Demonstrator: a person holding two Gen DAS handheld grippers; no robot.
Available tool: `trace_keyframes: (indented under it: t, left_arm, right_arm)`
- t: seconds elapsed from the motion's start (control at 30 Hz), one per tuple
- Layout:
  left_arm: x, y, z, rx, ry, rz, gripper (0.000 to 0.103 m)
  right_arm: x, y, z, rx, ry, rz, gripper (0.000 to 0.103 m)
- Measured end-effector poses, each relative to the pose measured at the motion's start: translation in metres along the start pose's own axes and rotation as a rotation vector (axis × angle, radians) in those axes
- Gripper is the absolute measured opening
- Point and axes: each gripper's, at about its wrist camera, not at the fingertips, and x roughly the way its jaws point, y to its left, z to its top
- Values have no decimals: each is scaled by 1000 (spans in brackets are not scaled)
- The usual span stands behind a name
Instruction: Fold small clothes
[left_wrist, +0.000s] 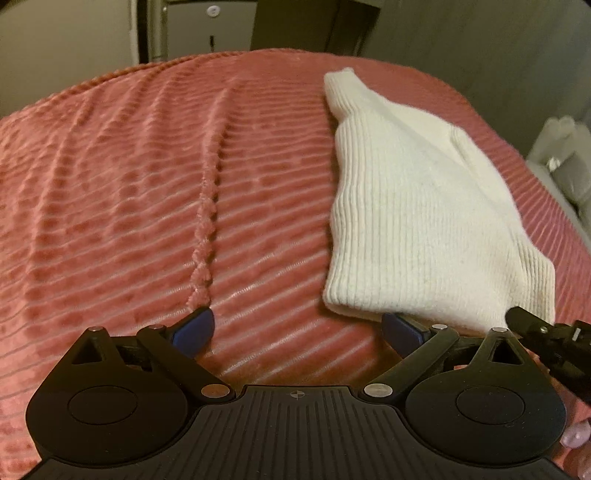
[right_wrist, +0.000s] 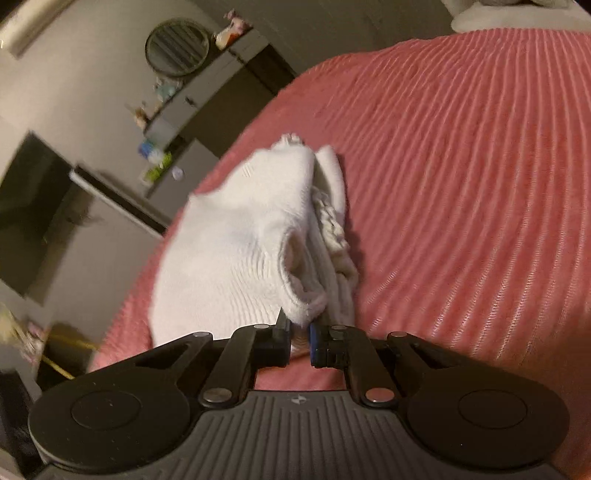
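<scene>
A white ribbed knit garment (left_wrist: 417, 206) is laid on a bed covered by a pink ribbed bedspread (left_wrist: 129, 192), toward the bedspread's right side in the left wrist view. The garment is seen partly folded, a narrow sleeve-like end pointing to the far edge of the bed and a wider ribbed hem lying nearest the camera. A raised twisted ridge in the bedspread is seen left of the garment, well apart from it.

The left gripper (left_wrist: 299, 330) is held just above the bedspread at the garment's near hem, jaws wide apart, nothing between them; its blue right pad (left_wrist: 402, 328) is just beside the hem's near edge, contact cannot be told. The tip of the right gripper (left_wrist: 532, 326) is seen at the garment's near right corner.

In the right wrist view the garment (right_wrist: 236, 251) is seen bunched, an opening in the knit near its near end and a fringed edge along its right side. The right gripper (right_wrist: 300, 341) has its jaws drawn nearly together and clamped on the near edge of the garment, a fold of white fabric pinched between the pads.

Beyond the bed's left edge in this view a round mirror (right_wrist: 177, 48), a shelf unit with small items (right_wrist: 173, 110) and a dark screen (right_wrist: 29, 206) are seen, blurred
</scene>
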Motion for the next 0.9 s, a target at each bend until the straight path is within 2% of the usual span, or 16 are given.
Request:
trace_keyframes:
  t: [0.1, 0.23, 0.27, 0.33, 0.37, 0.5, 0.57, 0.6, 0.73, 0.83, 0.9]
  left_arm:
    - [-1, -8, -5, 82, 10, 37, 100]
    - [-17, -1, -7, 37, 29, 62, 101]
    - [-21, 1, -9, 19, 31, 63, 101]
    - [-30, 3, -12, -3, 35, 86, 101]
    - [-34, 2, -15, 0, 38, 94, 101]
    - [-60, -8, -33, 11, 50, 64, 101]
    - [-78, -8, -44, 16, 43, 40, 102]
    - [-85, -8, -49, 18, 39, 38, 102]
    - [-115, -9, -63, 49, 29, 44, 103]
    - [-126, -9, -57, 61, 11, 69, 103]
    - [-134, -10, -50, 72, 1, 78, 103]
  right_arm:
    - [8, -3, -5, -17, 10, -22, 8]
    - [-5, 3, -2, -42, 18, -61, 16]
    - [-11, 7, -2, -65, 8, -100, 27]
    - [-23, 24, -10, -215, -40, -296, 60]
    - [-30, 29, -15, -260, -54, -311, 59]
    - [-59, 34, -31, -210, 16, -234, 62]
    - [-72, 43, -43, -254, 58, -230, 73]
    - [-79, 47, -50, -285, 65, -238, 75]
    - [-99, 65, -60, -356, 108, -270, 98]
    - [-110, 77, -61, -362, 124, -250, 99]
    - [-114, 85, -60, -350, 127, -273, 99]
